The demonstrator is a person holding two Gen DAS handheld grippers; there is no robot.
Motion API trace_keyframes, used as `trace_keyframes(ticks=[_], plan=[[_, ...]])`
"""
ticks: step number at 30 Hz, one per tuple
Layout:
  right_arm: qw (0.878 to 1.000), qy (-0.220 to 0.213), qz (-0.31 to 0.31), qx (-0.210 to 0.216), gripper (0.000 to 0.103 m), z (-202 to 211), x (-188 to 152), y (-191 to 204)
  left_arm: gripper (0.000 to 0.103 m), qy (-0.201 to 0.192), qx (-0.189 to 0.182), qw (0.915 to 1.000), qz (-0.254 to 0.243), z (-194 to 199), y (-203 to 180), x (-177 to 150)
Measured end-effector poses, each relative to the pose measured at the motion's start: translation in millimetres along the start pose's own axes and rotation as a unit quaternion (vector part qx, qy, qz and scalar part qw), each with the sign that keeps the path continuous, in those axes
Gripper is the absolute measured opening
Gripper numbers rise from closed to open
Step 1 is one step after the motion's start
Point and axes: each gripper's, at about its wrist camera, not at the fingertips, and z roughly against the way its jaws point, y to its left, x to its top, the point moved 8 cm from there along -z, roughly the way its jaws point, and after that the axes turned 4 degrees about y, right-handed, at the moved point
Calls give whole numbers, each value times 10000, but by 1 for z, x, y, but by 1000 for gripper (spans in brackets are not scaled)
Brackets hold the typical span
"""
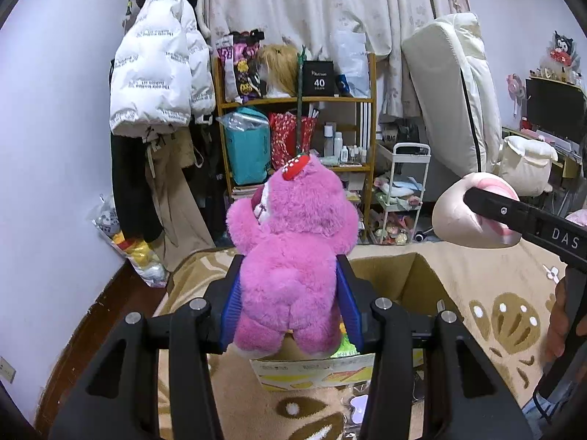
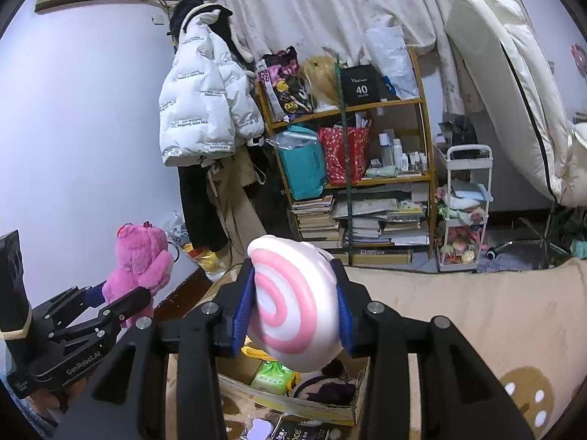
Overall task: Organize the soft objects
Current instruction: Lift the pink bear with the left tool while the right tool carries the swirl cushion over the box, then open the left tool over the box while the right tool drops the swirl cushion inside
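Note:
My left gripper [image 1: 290, 300] is shut on a pink plush bear [image 1: 293, 253] with a red strawberry on its head, held upright above an open cardboard box [image 1: 418, 275]. The bear also shows in the right wrist view [image 2: 139, 264], in the left gripper [image 2: 110, 302]. My right gripper [image 2: 293, 304] is shut on a white plush with a pink spiral [image 2: 290, 300], held above the same box [image 2: 293, 403]. In the left wrist view this plush [image 1: 473, 216] is at the right, in the right gripper's fingers [image 1: 513, 216].
The box holds a green packet [image 2: 273, 376] and a dark item [image 2: 330, 388]. It sits on a beige patterned rug [image 1: 495, 315]. A cluttered wooden shelf [image 1: 297, 124], hanging coats [image 1: 157, 73], a white cart [image 1: 403, 190] and an upright mattress [image 1: 451, 91] stand behind.

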Motion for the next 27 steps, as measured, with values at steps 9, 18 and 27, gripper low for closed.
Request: trace_keyframes(ticks=[9,18,27], plan=[[9997,222,-115,5,44,-21,-19,-11,46,377,-115,9992,86,-32,1,-25],[9989,444,-142,42,45,-35,-36,-14,46,755,-72,9971,-57,-49,-6,-43],[9975,703,-81,27,46,-52,-50,-15,46,838,-161,9963,-29,-59,-5,-54]])
